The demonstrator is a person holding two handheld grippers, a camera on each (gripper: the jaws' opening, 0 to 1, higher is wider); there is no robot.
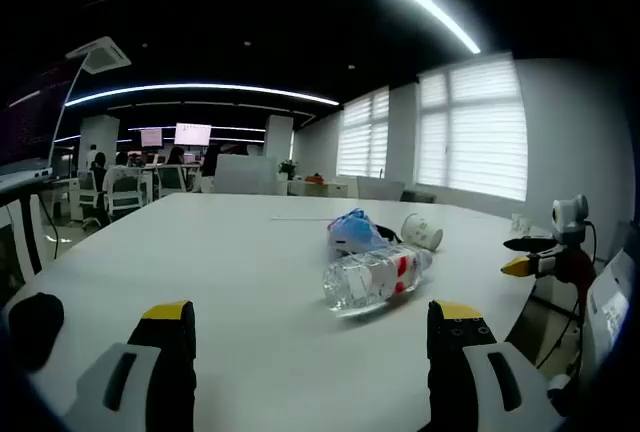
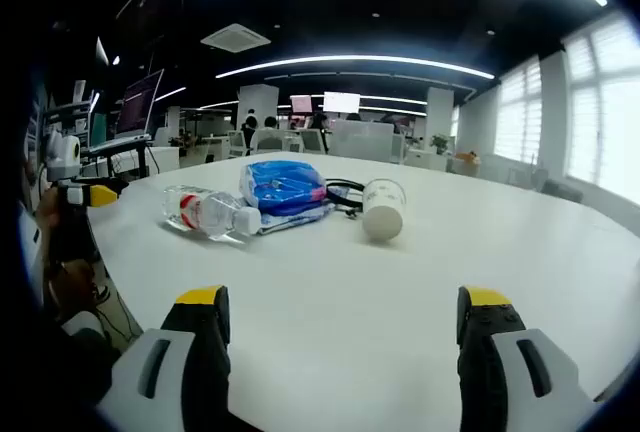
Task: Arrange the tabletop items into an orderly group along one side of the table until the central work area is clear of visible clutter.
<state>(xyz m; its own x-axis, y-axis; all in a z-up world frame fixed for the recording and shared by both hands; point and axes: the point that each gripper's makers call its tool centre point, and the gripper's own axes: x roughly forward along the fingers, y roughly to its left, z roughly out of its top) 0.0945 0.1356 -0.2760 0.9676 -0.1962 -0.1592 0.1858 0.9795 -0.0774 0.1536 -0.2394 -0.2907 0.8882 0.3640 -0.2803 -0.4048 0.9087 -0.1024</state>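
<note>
Left gripper [image 1: 312,337]: I see my own jaws spread wide at the bottom of the left gripper view, nothing between them, hovering over the table [image 1: 200,282].
Right gripper [image 2: 342,327]: same from my other hand, jaws wide apart and empty, low over the white top.
Bottle [image 1: 372,277]: nearest item ahead of my left jaws, a clear plastic one lying on its side with a red-and-white label. In the right gripper view it lies at the left end of the cluster.
Bag [image 1: 352,231]: blue and crumpled, just behind the bottle from the left; from the right it sits between bottle and cup, touching the bottle's cap end.
Cup [image 2: 383,209]: white paper. From my right hand it looks upright, standing near the bag; from my left it reads as tilted, mouth toward me, so I cannot tell which is true.
Cable [image 2: 340,192]: a dark loop on the table behind the bag and cup, clear from the right; from the left I cannot make it out.
Other gripper: from the left view my right one comes in at the right edge, yellow tips over the table rim; from the right view the left one shows at the left edge.
Pouch [image 1: 35,324]: a dark soft object at the table's near left edge, seen from the left.
Far: office desks, chairs and lit screens beyond the table.
</note>
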